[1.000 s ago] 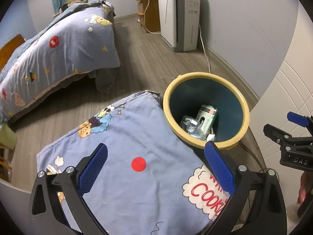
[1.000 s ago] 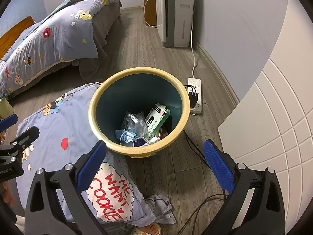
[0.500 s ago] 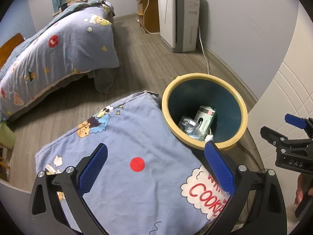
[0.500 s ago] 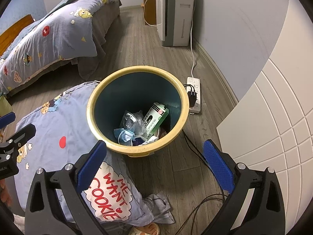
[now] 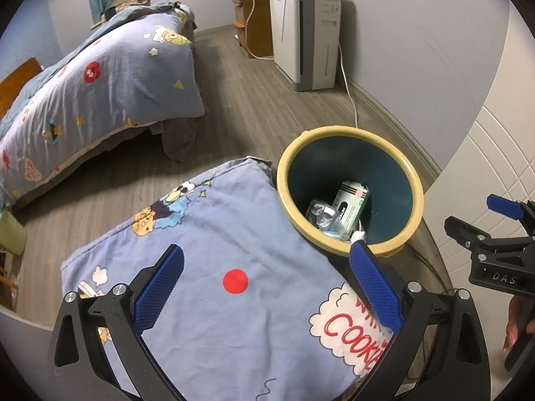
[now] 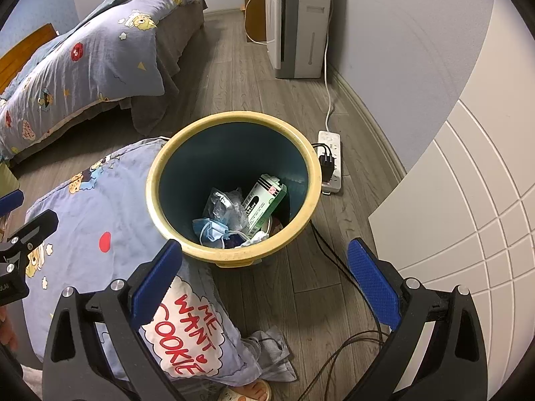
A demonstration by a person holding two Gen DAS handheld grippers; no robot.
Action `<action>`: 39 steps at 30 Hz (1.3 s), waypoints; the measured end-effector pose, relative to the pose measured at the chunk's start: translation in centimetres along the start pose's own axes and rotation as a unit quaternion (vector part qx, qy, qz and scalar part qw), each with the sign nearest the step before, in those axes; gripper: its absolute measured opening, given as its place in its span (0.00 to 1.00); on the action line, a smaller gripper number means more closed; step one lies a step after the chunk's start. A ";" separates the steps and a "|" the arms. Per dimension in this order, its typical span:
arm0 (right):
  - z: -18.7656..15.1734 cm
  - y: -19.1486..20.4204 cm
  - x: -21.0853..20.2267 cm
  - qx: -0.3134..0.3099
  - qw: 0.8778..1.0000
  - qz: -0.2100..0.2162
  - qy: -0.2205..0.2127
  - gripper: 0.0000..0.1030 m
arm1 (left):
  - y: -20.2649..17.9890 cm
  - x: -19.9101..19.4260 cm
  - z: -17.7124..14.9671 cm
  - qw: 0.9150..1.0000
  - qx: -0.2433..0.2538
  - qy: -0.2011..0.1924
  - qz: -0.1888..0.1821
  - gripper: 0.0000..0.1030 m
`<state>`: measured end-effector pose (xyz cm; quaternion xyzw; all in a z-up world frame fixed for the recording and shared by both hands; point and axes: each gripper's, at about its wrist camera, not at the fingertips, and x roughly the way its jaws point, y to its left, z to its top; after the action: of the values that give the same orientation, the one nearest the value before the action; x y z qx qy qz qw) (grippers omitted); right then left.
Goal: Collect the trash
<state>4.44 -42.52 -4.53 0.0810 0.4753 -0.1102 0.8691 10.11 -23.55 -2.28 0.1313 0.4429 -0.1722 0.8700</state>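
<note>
A round trash bin (image 6: 167,167) with a yellow rim and dark teal inside stands on the wood floor. It holds a green and white box (image 6: 264,200), a crumpled clear wrapper (image 6: 224,209) and a blue face mask (image 6: 210,232). The bin also shows in the left wrist view (image 5: 416,200). My right gripper (image 6: 264,279) is open and empty, above the bin's near rim. My left gripper (image 5: 267,289) is open and empty over a blue cartoon-print bedspread (image 5: 207,234), left of the bin.
A bed with a blue quilt (image 6: 83,60) stands at the far left. A white air purifier (image 6: 297,23) stands by the back wall. A power strip (image 6: 331,158) and cables (image 6: 337,260) lie on the floor right of the bin. A white panelled cabinet (image 6: 468,200) is at right.
Both grippers have drifted slightly; the bin sits a little lower left in the left view and higher in the right view. Both jaws stay open.
</note>
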 end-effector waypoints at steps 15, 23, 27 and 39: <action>0.0 -0.1 0.1 -0.002 1.000 -0.003 0.001 0.95 | 0.0 0.0 0.0 1.000 -0.001 0.000 -0.001 0.95; 0.0 -0.1 0.1 -0.001 1.000 -0.003 0.002 0.95 | -0.1 0.0 0.0 1.000 -0.001 -0.001 -0.001 0.95; 0.0 0.0 0.1 -0.002 1.000 -0.003 0.002 0.95 | -0.3 -0.1 0.1 1.000 0.001 -0.001 0.000 0.95; 0.0 -0.1 0.1 -0.001 1.000 -0.004 0.003 0.95 | -0.3 -0.1 0.1 1.000 0.000 -0.002 0.000 0.95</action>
<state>4.46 -42.58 -4.68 0.0782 0.4782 -0.1126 0.8675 10.03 -23.85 -2.19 0.1311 0.4414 -0.1723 0.8708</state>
